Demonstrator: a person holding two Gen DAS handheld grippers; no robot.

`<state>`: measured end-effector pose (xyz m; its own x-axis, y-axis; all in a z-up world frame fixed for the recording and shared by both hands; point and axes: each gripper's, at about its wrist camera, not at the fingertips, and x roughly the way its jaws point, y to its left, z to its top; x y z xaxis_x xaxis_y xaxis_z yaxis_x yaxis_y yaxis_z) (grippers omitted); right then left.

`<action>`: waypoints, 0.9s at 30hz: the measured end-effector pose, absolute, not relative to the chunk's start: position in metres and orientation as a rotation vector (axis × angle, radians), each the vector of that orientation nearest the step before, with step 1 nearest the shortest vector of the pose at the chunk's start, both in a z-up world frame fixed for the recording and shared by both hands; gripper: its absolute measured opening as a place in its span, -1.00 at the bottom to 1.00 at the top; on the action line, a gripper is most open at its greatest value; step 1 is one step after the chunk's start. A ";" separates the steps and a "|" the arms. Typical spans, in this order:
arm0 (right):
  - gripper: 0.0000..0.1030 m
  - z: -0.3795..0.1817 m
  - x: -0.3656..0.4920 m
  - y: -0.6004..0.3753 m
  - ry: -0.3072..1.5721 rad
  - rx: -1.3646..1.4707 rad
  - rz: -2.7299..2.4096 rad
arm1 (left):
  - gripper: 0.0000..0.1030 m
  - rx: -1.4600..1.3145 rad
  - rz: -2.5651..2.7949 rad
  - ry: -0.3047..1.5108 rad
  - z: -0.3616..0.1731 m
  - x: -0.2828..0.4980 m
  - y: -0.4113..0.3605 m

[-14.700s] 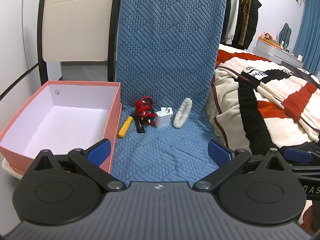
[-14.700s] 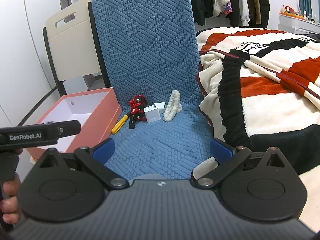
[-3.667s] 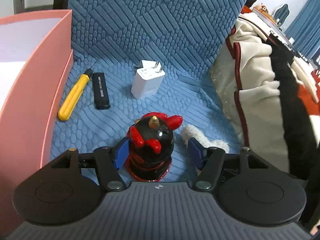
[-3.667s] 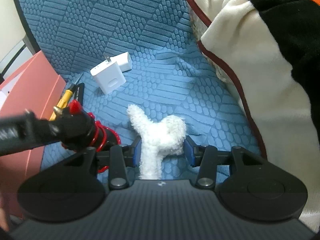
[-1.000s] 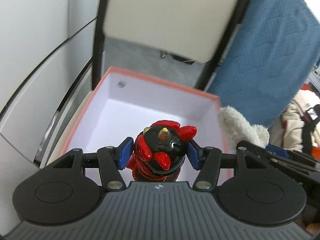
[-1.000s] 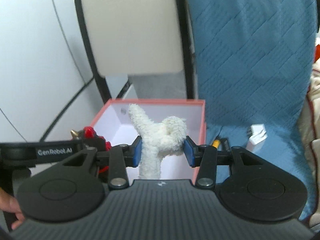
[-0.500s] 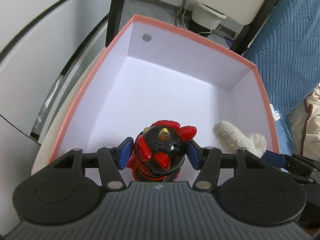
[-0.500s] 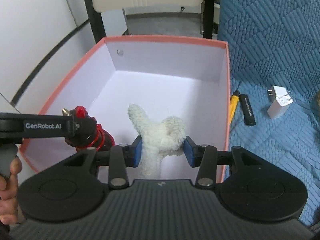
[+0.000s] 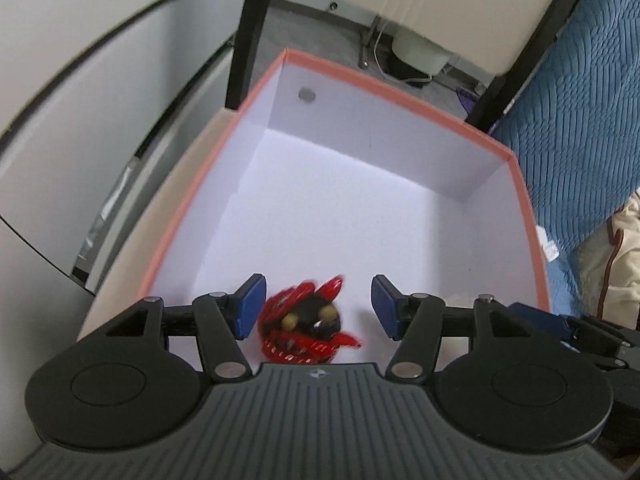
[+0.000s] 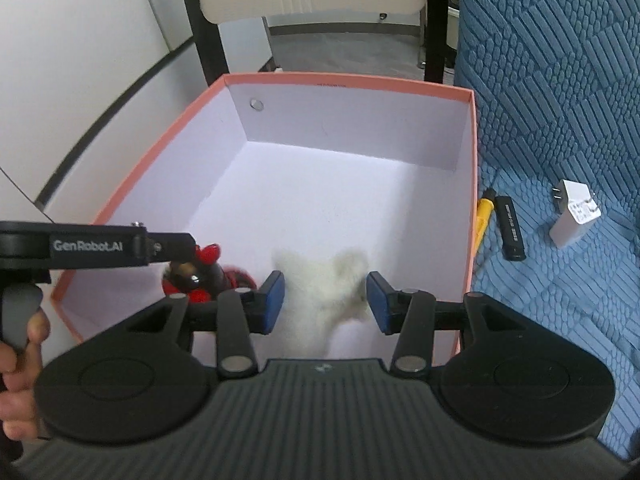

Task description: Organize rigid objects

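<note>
1. The left hand-held gripper (image 9: 316, 307) has its blue pads spread apart. The red and black toy figure (image 9: 306, 322) sits between them, blurred. Neither pad presses on it, so it is let go.
2. The right hand-held gripper (image 10: 325, 297) has just been opening. The fluffy white plush toy (image 10: 322, 296) is between its pads but is not squeezed. It looks blurred too.
3. Both toys are at the near end inside the pink cardboard box with white walls (image 10: 352, 114). The figure is on the left and the plush is to its right.
4. Right of the box, on the blue bumpy cushion (image 10: 560, 300), lie a yellow-handled tool (image 10: 483, 216), a black stick (image 10: 509, 227) and a white plug charger (image 10: 572, 216).
5. A person's hand (image 10: 20, 380) holds the left handle.
</note>
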<state>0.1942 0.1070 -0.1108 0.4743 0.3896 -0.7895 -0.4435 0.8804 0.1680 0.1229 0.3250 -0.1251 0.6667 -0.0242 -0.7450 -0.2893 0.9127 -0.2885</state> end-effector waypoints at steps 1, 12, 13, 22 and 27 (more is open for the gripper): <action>0.21 -0.107 0.193 0.106 0.941 -0.056 0.516 | 0.24 -0.404 0.157 0.822 -0.120 0.121 0.325; 0.48 -0.061 0.167 0.082 0.809 -0.044 0.535 | 0.24 -0.365 0.140 0.697 -0.060 0.091 0.290; 0.48 -0.056 0.164 0.077 0.793 -0.043 0.535 | 0.24 -0.361 0.138 0.688 -0.055 0.087 0.286; 0.48 -0.023 0.136 0.033 0.709 -0.015 0.510 | 0.24 -0.341 0.117 0.612 -0.020 0.055 0.252; 0.48 -0.012 0.124 0.009 0.685 -0.010 0.501 | 0.24 -0.320 0.085 0.588 -0.009 0.037 0.230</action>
